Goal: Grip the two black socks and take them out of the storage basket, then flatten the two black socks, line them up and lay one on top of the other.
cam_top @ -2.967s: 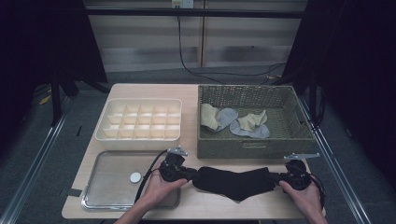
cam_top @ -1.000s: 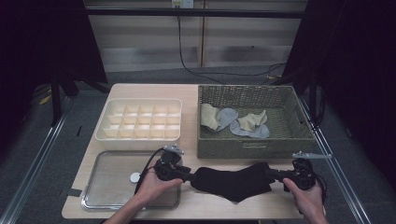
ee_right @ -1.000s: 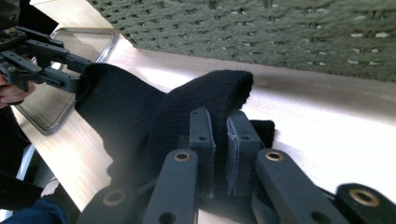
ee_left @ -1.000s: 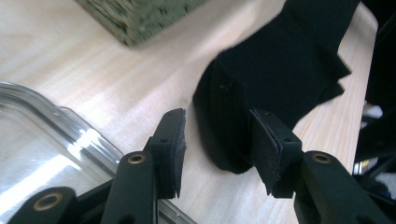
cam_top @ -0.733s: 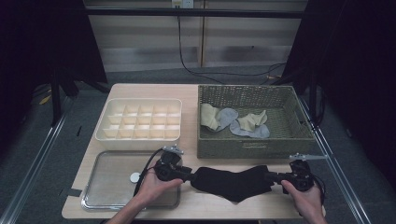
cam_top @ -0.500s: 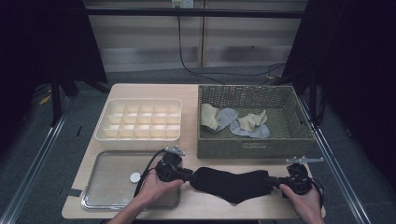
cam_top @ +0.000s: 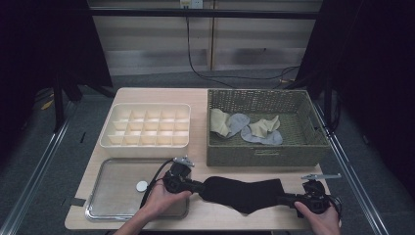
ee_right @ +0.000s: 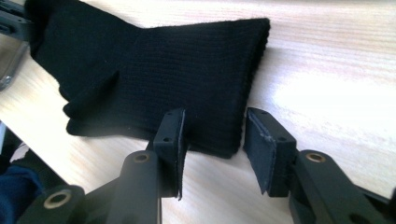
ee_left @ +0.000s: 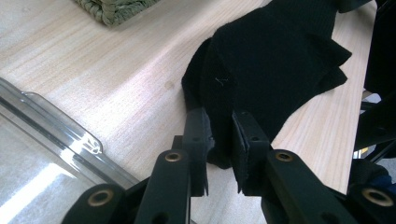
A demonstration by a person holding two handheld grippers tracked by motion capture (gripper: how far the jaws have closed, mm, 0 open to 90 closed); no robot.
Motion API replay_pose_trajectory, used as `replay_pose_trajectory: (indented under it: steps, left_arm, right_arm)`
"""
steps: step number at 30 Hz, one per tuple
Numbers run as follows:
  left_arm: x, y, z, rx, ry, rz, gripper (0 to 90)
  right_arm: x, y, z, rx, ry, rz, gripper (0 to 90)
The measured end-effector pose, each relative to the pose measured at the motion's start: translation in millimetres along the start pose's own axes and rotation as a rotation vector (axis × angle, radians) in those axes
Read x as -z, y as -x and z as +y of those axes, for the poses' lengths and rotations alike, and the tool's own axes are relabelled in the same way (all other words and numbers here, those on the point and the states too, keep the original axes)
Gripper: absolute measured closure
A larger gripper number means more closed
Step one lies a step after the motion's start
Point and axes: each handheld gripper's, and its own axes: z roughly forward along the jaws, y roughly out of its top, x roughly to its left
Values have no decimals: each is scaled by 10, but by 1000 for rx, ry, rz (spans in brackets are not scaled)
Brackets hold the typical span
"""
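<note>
A black sock (cam_top: 244, 193) lies flat along the front of the wooden table, toe end to the left and cuff to the right. My left gripper (cam_top: 198, 186) is at the toe end. In the left gripper view its jaws (ee_left: 219, 135) have just been closing, and the sock (ee_left: 275, 60) is pinched between the pads. My right gripper (cam_top: 286, 199) is at the cuff end. In the right gripper view its jaws (ee_right: 212, 130) have just been opening and stand apart. The cuff corner of the sock (ee_right: 177, 65) lies between them, clear of the right pad.
A wicker basket (cam_top: 254, 156) with several pale socks (cam_top: 244, 125) stands just behind the black sock. A cream divided box (cam_top: 147, 142) is at the back left. A shiny tray (cam_top: 112, 196) at the front left holds a small white disc (cam_top: 141, 186).
The right gripper has sunk toward the table and let go of the cuff. The sock now rests flat instead of hanging stretched between the grippers. The left hand has stayed put.
</note>
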Motion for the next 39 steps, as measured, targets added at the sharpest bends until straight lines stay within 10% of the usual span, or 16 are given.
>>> replay_pose_trajectory:
  steps: [9,25,39]
  left_arm:
    - [48,-18,-4,3,16,16,744]
    - [-14,-25,76,34,41,-26,595]
    - [-87,13,128,10,40,8,807]
  right_arm:
    - [-54,0,31,1,14,7,813]
    - [209,-29,185,19,131,60,832]
    - [260,-208,366,70,163,92,832]
